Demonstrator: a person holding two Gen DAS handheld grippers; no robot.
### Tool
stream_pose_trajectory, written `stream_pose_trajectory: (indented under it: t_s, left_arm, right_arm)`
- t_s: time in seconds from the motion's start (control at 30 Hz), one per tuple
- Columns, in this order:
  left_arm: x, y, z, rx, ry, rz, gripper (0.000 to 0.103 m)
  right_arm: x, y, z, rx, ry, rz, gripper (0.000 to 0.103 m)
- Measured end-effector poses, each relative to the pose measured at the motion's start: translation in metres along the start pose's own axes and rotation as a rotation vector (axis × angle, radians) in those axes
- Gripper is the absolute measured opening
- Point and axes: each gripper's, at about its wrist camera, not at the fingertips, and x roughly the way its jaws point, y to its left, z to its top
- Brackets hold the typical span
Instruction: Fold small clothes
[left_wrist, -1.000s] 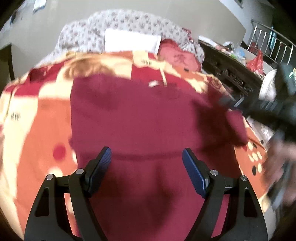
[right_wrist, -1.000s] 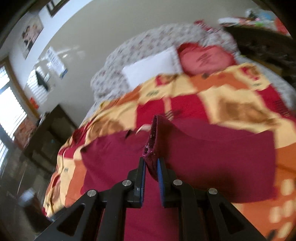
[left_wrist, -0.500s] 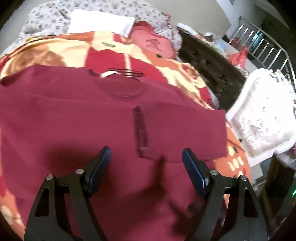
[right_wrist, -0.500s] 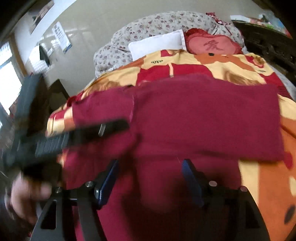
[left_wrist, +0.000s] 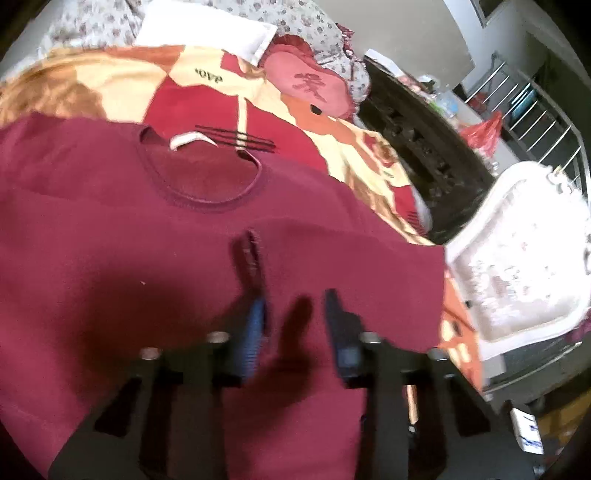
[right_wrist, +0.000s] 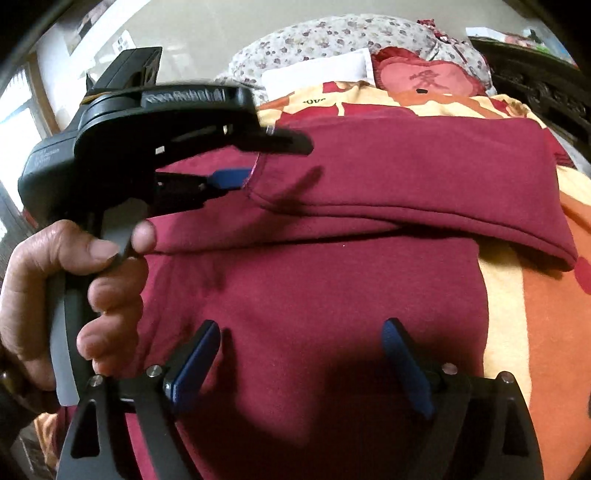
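A dark red long-sleeved top lies flat on the bed, neck opening away from me, its right sleeve folded across the chest. My left gripper hovers just over the sleeve's cuff, its jaws narrowed but with a gap, nothing between them. In the right wrist view the left gripper is seen side-on with its tips at the cuff. My right gripper is wide open and empty above the top's lower body.
The top lies on a red, orange and cream blanket. A white pillow and a red cushion are at the bed head. A dark carved cabinet and a white chair stand to the right.
My right gripper let go of the sleeve, opened wide and drew back. My left gripper moved in over the folded sleeve's cuff and its jaws narrowed.
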Motion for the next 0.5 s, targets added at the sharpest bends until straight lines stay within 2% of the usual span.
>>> stream_pose_trajectory:
  t_s: [0.03,0.13,0.27,0.37,0.43,0.5]
  left_arm:
    - [0.001,-0.001,0.0,-0.001,0.005,0.026,0.014]
    - [-0.009,-0.005,0.0,-0.004,-0.033,0.125,0.008]
    - [-0.057,-0.006,0.005,-0.013,-0.152,0.092,0.006]
    - [-0.098,0.017,0.018,-0.045,-0.243,0.127,0.006]
    - [-0.104,0.043,0.024,-0.099,-0.217,0.134,0.006]
    - [-0.095,0.055,0.022,-0.123,-0.158,0.086,0.006]
  right_arm:
    - [0.001,0.0,0.0,0.002,-0.001,0.003,0.088]
    - [0.001,0.0,0.0,0.002,-0.002,0.004,0.088]
    - [0.002,0.002,0.0,-0.006,0.0,-0.007,0.088]
    - [0.002,0.002,0.0,-0.007,0.0,-0.008,0.088]
    - [0.002,0.003,-0.001,-0.008,0.001,-0.011,0.088]
    - [0.003,0.004,-0.001,-0.017,0.003,-0.026,0.088]
